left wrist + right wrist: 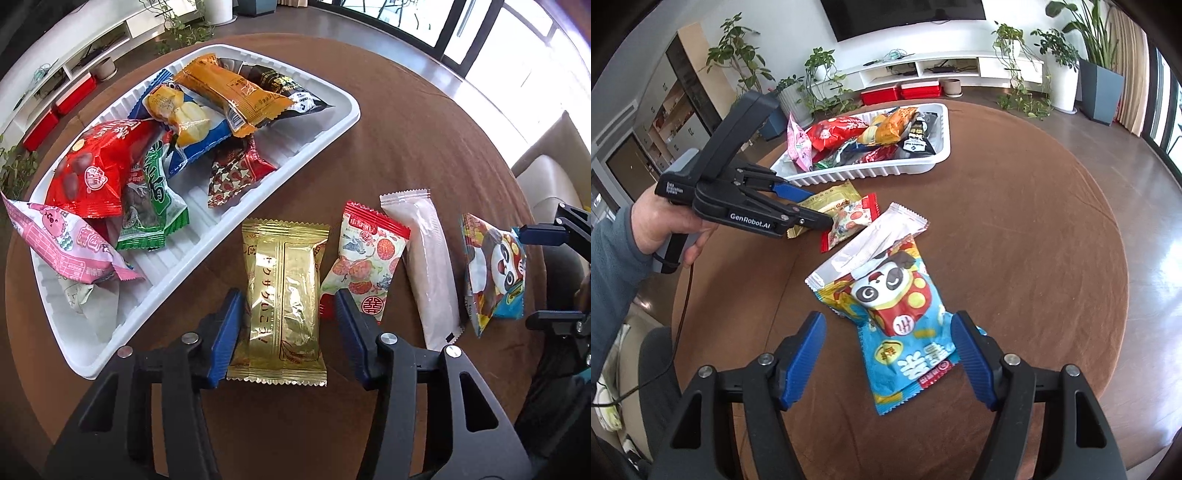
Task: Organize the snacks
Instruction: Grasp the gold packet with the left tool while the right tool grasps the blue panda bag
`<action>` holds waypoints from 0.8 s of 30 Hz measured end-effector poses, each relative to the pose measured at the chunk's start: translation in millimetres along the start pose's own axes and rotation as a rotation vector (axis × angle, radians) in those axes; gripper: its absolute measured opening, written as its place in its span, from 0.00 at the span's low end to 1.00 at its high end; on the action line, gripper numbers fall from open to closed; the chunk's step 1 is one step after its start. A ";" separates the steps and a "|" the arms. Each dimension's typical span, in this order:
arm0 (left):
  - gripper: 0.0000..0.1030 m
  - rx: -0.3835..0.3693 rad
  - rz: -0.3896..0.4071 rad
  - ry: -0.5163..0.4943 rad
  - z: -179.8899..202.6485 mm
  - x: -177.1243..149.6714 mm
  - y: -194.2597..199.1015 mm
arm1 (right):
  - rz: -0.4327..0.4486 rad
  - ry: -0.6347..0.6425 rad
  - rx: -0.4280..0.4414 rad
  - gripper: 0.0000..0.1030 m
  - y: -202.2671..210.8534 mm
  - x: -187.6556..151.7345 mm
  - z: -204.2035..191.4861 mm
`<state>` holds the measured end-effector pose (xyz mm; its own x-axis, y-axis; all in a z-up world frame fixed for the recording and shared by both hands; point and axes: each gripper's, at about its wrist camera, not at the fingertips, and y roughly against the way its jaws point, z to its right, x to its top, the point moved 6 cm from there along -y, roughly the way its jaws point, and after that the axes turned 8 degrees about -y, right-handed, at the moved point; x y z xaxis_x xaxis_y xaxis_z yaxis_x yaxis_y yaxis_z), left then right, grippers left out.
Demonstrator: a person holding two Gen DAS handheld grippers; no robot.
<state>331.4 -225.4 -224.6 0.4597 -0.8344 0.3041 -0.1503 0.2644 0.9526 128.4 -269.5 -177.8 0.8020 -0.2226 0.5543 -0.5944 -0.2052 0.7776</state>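
Observation:
A white tray (325, 133) on the brown round table holds several snack packets; it also shows in the right wrist view (871, 177). Four packets lie on the table in a row: gold (284, 295), red-and-white (365, 266), long white (428, 266) and a blue panda packet (495, 269). My left gripper (288, 314) is open, its jaws on either side of the gold packet (834, 195). My right gripper (888, 341) is open around the panda packet (901, 314), which partly overlaps the white packet (871, 240).
The table's edge (1108, 332) curves close on the right. Beyond it are floor, potted plants (1067, 55), a low white TV shelf (945, 66) and red boxes (901, 92). A cushioned chair (546, 177) stands at the table's side.

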 end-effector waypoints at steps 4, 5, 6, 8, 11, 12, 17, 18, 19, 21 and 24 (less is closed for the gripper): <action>0.47 0.022 -0.012 -0.014 1.4 7.2 -4.3 | -0.010 0.055 -0.014 0.74 2.6 2.2 3.1; 0.47 0.027 -0.014 -0.013 1.1 8.0 -4.7 | -0.019 0.073 -0.021 0.76 2.5 3.1 4.0; 0.46 0.030 -0.015 -0.014 0.2 9.6 -5.7 | -0.029 0.094 -0.025 0.77 1.4 4.0 3.7; 0.38 0.029 -0.012 -0.015 3.8 15.3 -7.8 | -0.048 0.157 -0.018 0.77 -1.4 5.2 0.1; 0.33 0.035 -0.007 -0.024 13.3 16.1 -3.4 | -0.078 0.226 0.004 0.77 -8.5 6.5 -4.5; 0.33 0.038 -0.006 -0.024 17.0 15.4 -1.3 | -0.095 0.239 0.021 0.77 -12.6 7.0 -4.9; 0.31 0.039 0.001 -0.021 22.3 12.4 -3.6 | -0.163 0.247 0.033 0.77 -29.3 6.3 -4.4; 0.31 0.038 0.005 -0.018 20.8 11.0 -3.5 | -0.173 0.250 0.030 0.77 -32.5 6.5 -4.9; 0.31 0.037 0.008 -0.015 21.3 8.7 -2.4 | -0.178 0.255 0.021 0.77 -35.0 6.6 -5.4; 0.30 0.035 0.016 -0.008 19.6 4.4 -1.1 | -0.186 0.261 0.018 0.77 -37.9 6.3 -6.5; 0.28 0.033 0.030 0.005 19.6 -3.8 1.7 | -0.196 0.266 0.006 0.74 -41.8 6.4 -6.7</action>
<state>312.3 -231.2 -224.2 0.4592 -0.8237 0.3326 -0.1930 0.2730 0.9425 158.8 -256.0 -204.8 0.8879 0.0783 0.4533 -0.4272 -0.2253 0.8757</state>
